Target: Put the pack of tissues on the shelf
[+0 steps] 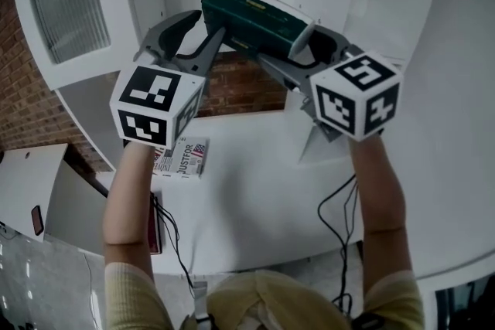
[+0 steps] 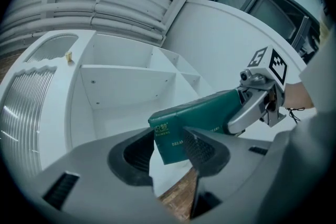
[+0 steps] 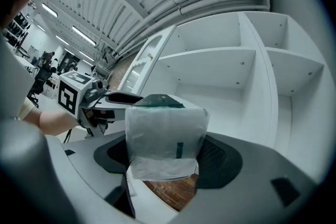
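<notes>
Left tongs [image 2: 169, 150] and right tongs [image 3: 165, 157] — both wide — clamp the tissue pack [image 1: 251, 23].

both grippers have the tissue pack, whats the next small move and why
Probably ease the pack of tissues forward into the open shelf compartment: the left gripper and right gripper each clamp one end, and the pack hangs in the air in front of it, not yet resting on a board.

"JUSTFOR" on the flat packet [image 1: 183, 158]; partial "DREAM" on the pack of tissues [image 2: 195, 117]
</notes>
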`<state>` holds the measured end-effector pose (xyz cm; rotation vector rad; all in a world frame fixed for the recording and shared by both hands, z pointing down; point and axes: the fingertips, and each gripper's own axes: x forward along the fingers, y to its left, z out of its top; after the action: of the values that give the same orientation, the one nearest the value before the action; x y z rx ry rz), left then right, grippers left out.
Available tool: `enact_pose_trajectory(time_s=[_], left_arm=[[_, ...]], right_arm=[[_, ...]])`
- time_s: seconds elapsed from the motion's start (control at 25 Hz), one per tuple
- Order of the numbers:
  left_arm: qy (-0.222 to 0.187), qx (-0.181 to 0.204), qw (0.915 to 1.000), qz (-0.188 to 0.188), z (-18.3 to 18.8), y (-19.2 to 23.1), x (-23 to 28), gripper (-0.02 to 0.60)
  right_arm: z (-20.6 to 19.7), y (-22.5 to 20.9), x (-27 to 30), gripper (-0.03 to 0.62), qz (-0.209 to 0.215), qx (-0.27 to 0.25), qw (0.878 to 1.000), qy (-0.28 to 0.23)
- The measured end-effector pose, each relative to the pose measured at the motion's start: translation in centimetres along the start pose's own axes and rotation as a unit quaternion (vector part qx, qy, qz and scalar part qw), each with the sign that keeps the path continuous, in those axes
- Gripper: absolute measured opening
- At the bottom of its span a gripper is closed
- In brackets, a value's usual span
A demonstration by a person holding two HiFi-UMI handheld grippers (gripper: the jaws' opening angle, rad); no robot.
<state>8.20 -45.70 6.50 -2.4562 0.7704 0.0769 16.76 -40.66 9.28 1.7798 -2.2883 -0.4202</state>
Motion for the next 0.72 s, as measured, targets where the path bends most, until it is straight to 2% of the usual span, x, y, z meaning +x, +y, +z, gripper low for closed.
enact_pose_trajectory(time_s=[0.44,0.72], left_arm=[[0.038,-0.001,0.9993,-0.005,-1.8,2.3,3.5,0.16],[0.045,0.0,0.9989,-0.013,-1.9,2.0,4.8,0.166]], right_arm=[[-0.8,-2.3,4.1,0.341,0.011,0.076,0.996,0.043],[-1.4,-3.6,6.1,0.341,-0.008,0.068,0.995,0.068]])
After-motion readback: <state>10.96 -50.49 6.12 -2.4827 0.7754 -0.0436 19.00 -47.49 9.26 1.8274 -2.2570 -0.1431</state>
